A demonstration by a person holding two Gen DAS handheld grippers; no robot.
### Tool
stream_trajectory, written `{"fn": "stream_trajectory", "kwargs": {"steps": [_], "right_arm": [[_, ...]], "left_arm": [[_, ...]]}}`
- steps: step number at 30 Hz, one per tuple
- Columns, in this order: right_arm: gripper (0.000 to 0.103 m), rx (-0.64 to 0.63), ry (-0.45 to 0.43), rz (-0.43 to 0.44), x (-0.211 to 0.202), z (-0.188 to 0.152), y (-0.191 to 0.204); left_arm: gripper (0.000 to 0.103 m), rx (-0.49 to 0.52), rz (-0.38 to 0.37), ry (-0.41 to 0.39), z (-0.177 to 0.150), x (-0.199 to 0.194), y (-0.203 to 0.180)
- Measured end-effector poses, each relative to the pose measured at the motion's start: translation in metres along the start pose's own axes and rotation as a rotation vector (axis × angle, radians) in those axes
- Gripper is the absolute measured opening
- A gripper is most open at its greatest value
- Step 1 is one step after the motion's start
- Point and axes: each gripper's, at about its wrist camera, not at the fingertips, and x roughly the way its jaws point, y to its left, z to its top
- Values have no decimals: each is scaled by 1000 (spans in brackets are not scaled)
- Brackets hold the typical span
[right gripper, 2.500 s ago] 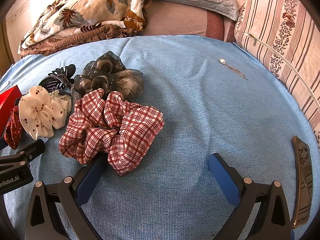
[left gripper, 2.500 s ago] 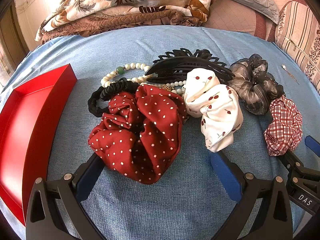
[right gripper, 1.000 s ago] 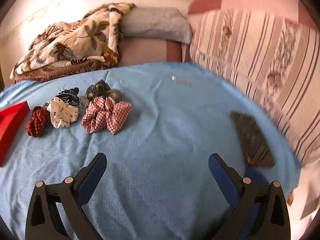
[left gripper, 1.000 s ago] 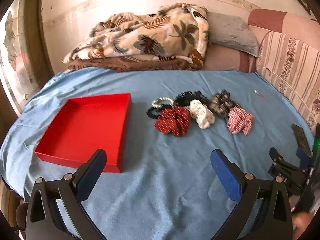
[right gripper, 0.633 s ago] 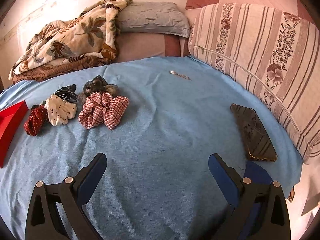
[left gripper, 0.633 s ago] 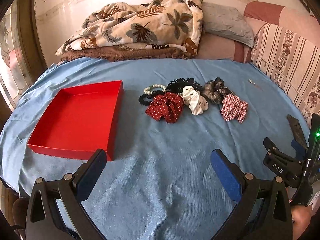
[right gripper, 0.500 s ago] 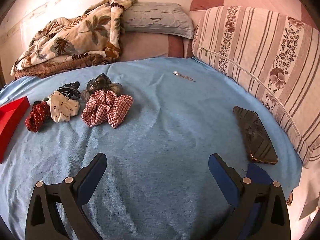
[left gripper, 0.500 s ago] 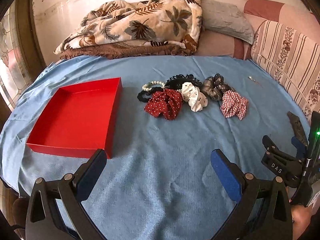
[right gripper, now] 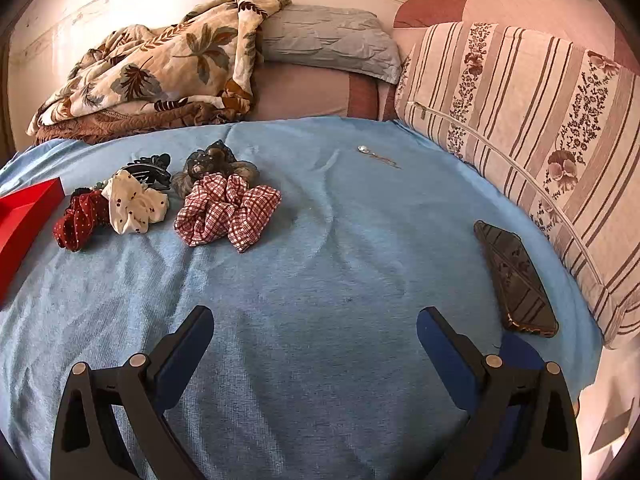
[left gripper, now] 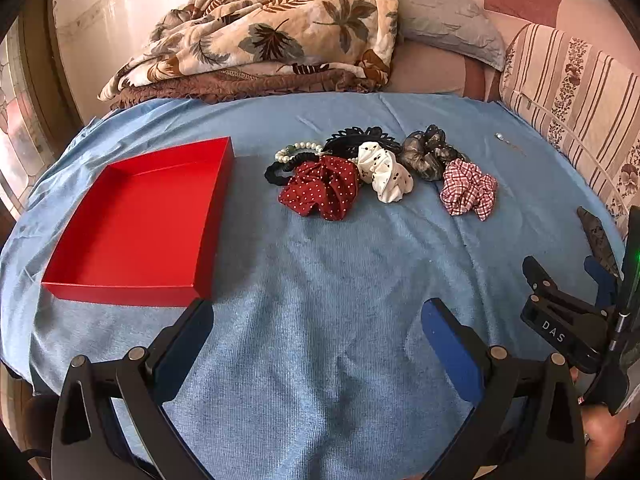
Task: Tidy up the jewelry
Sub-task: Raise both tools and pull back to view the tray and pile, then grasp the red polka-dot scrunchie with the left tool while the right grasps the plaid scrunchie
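Bed cover [left gripper: 320, 272]: light blue. Box [left gripper: 136, 224]: plain red. Scrunchies: dark red w/ white dots [left gripper: 320, 192]; white w/ dark spots [left gripper: 384, 174]; grey-brown [left gripper: 428, 154]; red-white check [left gripper: 468, 192]. Beads [left gripper: 298, 148]: white. Claw clip [left gripper: 360, 138]: black. Blanket [left gripper: 272, 40]: cream, leaf print.

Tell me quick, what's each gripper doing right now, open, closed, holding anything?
Left gripper: jaws open, holding nothing, above the blue bedspread.
Right gripper: jaws open, holding nothing.
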Motion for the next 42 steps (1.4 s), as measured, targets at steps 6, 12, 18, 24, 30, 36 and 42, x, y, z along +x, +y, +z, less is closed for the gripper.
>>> {"fn": "stream_trajectory", "kwargs": {"steps": [6,12,18,24,30,36,42], "right_arm": [[103,-17,-1,1,1,-1,4],[103,-26,1,7,3,-2,7],[103,-30,9,24,4,-2,9],[100,-36,38,88,13,3,13],[92,-48,27,147,31,27,16],[87,-61,6,197,59,54,23],[87,-14,30,268,82,64,24]], "left_arm": [[103,-13,9,23,-1,7,3],[103,-15,10,33,-1,11,5],[103,-28,46,-52,20,-5,28],[94,-37,-16,-47,51,-1,52],[74,-42,-91,26,74,27,47],[74,-38,-92,81,94,72,35],[73,-46,-91,151,104,119,29]]}}
